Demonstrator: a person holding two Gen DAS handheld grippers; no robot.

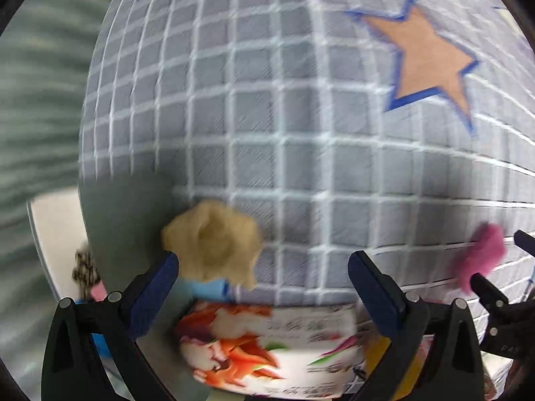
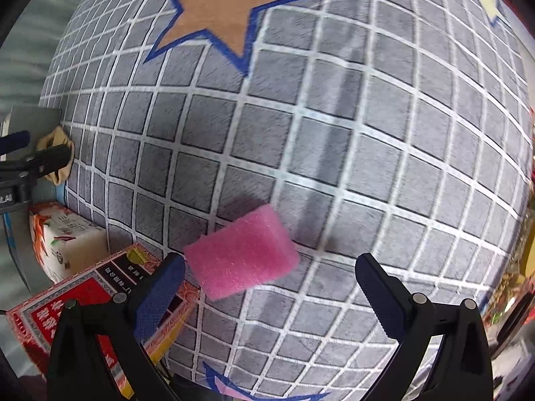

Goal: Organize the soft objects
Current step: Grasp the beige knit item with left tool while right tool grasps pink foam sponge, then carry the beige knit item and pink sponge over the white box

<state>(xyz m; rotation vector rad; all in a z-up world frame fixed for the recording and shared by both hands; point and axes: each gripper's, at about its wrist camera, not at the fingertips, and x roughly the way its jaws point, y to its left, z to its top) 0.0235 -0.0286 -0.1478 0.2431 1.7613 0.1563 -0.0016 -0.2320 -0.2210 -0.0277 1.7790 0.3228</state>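
A pink sponge [image 2: 242,255] lies on the grey checked mat [image 2: 301,133], just ahead of my right gripper [image 2: 271,277], which is open and empty with the sponge near its left finger. A tan soft piece [image 1: 212,240] sits at the mat's left edge, just past my left gripper [image 1: 264,274], which is open and empty. The tan piece also shows in the right wrist view [image 2: 57,153]. The pink sponge [image 1: 481,254] and the right gripper's fingers [image 1: 491,292] show at the right of the left wrist view.
A flowered tissue pack [image 1: 267,347] lies below the left gripper, beside a red printed box [image 2: 93,304]. Orange stars [image 1: 431,60] are printed on the mat. A blue item [image 1: 207,289] lies under the tan piece. A white surface [image 1: 57,244] lies left of the mat.
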